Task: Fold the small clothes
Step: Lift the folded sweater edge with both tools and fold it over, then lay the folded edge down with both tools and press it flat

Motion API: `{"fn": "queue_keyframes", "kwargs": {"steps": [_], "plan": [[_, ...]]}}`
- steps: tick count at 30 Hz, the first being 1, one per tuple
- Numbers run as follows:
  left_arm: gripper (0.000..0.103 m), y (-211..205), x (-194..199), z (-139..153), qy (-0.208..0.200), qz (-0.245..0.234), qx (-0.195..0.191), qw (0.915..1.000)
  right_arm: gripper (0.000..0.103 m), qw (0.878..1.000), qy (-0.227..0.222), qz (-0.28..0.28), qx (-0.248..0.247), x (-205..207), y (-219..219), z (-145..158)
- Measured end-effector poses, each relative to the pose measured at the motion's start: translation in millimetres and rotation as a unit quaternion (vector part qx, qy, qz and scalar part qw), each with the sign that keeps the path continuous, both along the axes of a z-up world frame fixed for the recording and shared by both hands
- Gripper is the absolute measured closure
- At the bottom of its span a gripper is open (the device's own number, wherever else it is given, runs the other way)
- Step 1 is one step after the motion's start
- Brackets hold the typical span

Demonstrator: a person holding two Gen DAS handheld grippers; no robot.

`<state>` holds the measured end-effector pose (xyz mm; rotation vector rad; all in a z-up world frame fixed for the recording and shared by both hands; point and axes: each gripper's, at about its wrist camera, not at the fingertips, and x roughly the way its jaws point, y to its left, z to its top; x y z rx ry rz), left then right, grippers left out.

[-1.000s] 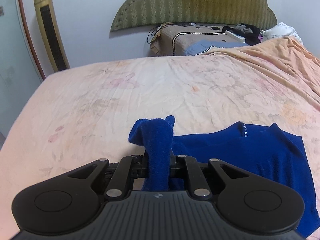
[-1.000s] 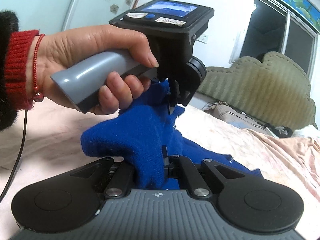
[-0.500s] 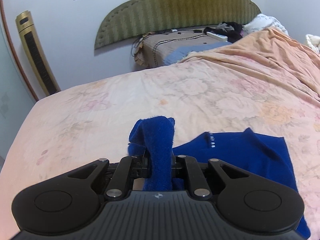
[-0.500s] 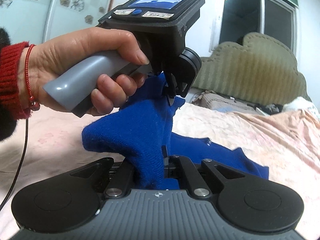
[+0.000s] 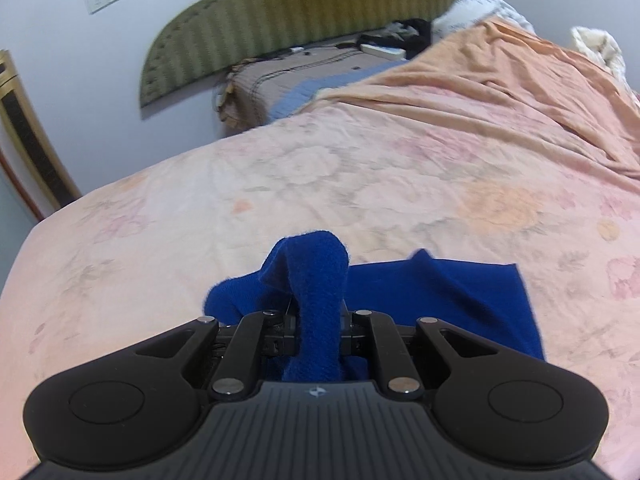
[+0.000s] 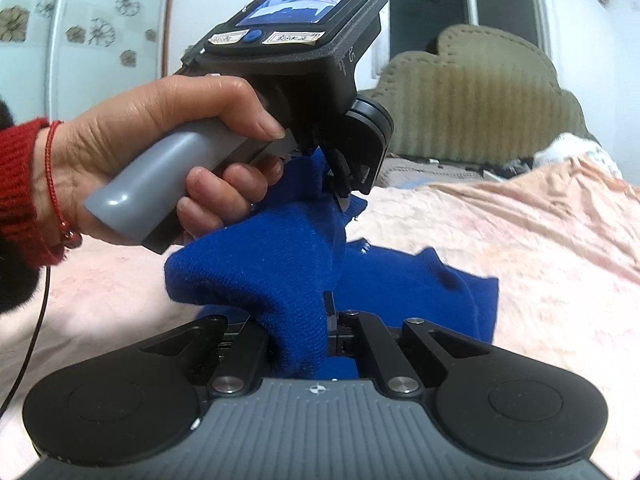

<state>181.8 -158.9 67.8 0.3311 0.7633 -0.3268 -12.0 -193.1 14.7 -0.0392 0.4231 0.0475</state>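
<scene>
The blue knit (image 5: 440,296) lies on the bed (image 5: 280,184), partly flat and partly lifted, and both grippers have hold of it at one edge. The left gripper (image 5: 318,320) has its jaws clamped on a bunched fold of the knit, which rises in a hump just past them. The right gripper (image 6: 320,320) is likewise shut on a thick fold. Seen from the right gripper, the left one (image 6: 340,184) sits just beyond it and higher, held by a hand (image 6: 168,152) with a red cuff, and the cloth stretches as a short raised ridge between the two. So the held edge runs from one gripper to the other, and the rest of the knit trails from that edge flat toward the headboard (image 5: 288,20) side, ending in a straight hem. Its long axis seems to run along that trailing direction, though the folds hide part of it. I'd judge a fold is in hand: the lifted edge would be carried over the flat part, both hands about equally near.
</scene>
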Motion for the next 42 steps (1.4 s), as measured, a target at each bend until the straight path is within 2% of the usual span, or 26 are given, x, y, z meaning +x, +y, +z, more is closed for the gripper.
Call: {"fn": "queue_keyframes", "kwargs": {"steps": [5,11,16,17,20,22,26,28,29,30,31,33,36,39,42], "plan": [[0.090,-33.6,-0.3,-15.7,0.010,-0.021,0.005,0.9997,0.098,0.999,0.014,-0.028,0.036,-1.1,-26.2,-6.5],[0.095,-64.1,-3.3,-22.9,-0.002,-0.044,0.003,0.9990,0.098,0.996,0.018,-0.052,0.066,-5.5,-48.4,-13.3],[0.095,-83.9,1.7,-31.9,0.022,-0.079,-0.013,0.9965,0.096,0.987,0.049,-0.063,0.138,-0.4,-70.8,-24.4],[0.095,-85.3,2.8,-32.8,0.029,-0.081,-0.018,0.9961,0.094,0.984,0.057,-0.067,0.155,1.2,-76.0,-26.5],[0.094,-82.6,4.7,-27.2,0.046,-0.081,-0.046,0.9946,0.072,0.973,0.078,-0.083,0.201,2.7,-92.3,-34.8],[0.093,-77.0,5.7,-18.9,0.049,-0.078,-0.055,0.9943,0.072,0.966,0.084,-0.086,0.230,2.1,-102.0,-39.3],[0.091,-59.1,5.8,2.9,0.030,-0.073,-0.073,0.9942,0.070,0.956,0.085,-0.081,0.269,2.1,-113.6,-43.7],[0.076,-53.3,8.7,11.3,0.030,-0.075,-0.084,0.9931,0.067,0.955,0.086,-0.077,0.275,3.7,-113.7,-44.0],[0.050,-52.0,11.0,14.2,0.030,-0.072,-0.088,0.9930,0.066,0.955,0.086,-0.076,0.273,4.8,-113.0,-44.6],[0.017,-50.7,12.9,16.8,0.024,-0.066,-0.092,0.9933,0.065,0.956,0.087,-0.075,0.270,5.6,-111.8,-44.1],[0.010,-49.4,12.6,18.9,0.009,-0.058,-0.094,0.9938,0.065,0.957,0.087,-0.075,0.267,6.6,-110.4,-43.9],[0.009,-46.1,7.4,25.5,-0.033,-0.046,-0.095,0.9939,0.063,0.957,0.088,-0.074,0.266,7.2,-112.1,-44.5],[0.009,-41.6,2.2,31.6,-0.044,-0.042,-0.082,0.9947,0.062,0.953,0.087,-0.079,0.278,6.4,-115.4,-44.1],[0.009,-29.0,-14.3,26.7,-0.057,-0.037,-0.050,0.9964,0.055,0.938,0.079,-0.086,0.326,3.0,-127.4,-46.5],[0.009,-10.0,-40.3,10.5,-0.078,-0.031,-0.003,0.9964,0.055,0.916,0.076,-0.089,0.384,-1.0,-143.5,-52.0]]}}
